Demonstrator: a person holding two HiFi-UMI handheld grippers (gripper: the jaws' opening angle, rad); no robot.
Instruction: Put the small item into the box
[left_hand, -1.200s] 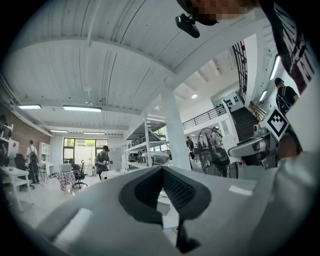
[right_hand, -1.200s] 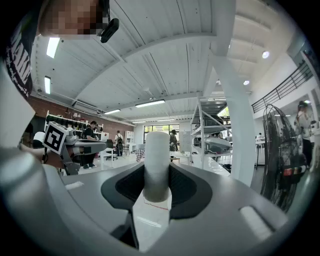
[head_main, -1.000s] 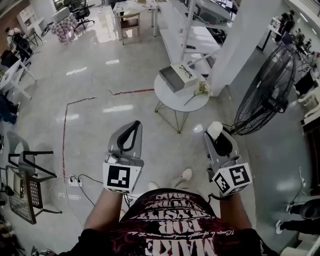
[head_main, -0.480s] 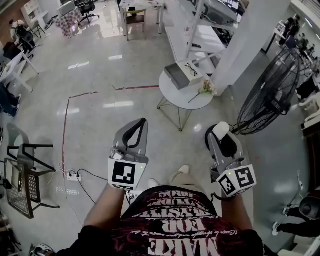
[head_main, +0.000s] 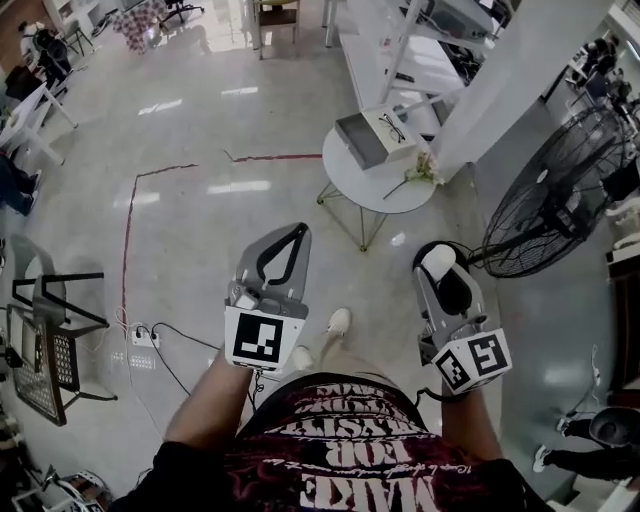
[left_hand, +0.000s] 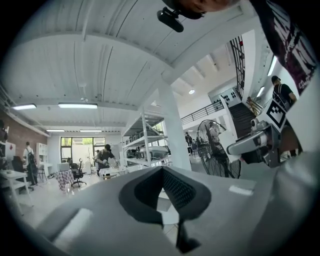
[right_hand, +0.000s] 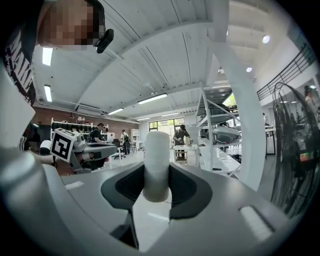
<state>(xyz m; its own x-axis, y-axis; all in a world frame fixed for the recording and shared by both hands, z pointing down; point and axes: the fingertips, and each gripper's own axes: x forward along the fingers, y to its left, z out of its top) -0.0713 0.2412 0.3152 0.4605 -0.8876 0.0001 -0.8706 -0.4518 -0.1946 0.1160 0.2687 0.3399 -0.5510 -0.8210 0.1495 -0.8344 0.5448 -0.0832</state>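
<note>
Plainly the right gripper (right_hand: 157, 175) is clamped on the small item (right_hand: 156, 150), a smooth white cylinder with softly rounded edges that stands upright between the pads. The left gripper (left_hand: 162, 169) is closed on nothing. The item looks light and rigid, perhaps a little slick, so a hold across its middle suits it. Further out, the box (head_main: 375, 135) sits on a round table (head_main: 385, 195), well apart from both grippers.

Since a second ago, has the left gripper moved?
Yes, slightly: in the head view the left gripper has drifted right, away from the floor power strip and a little nearer the round table.
</note>
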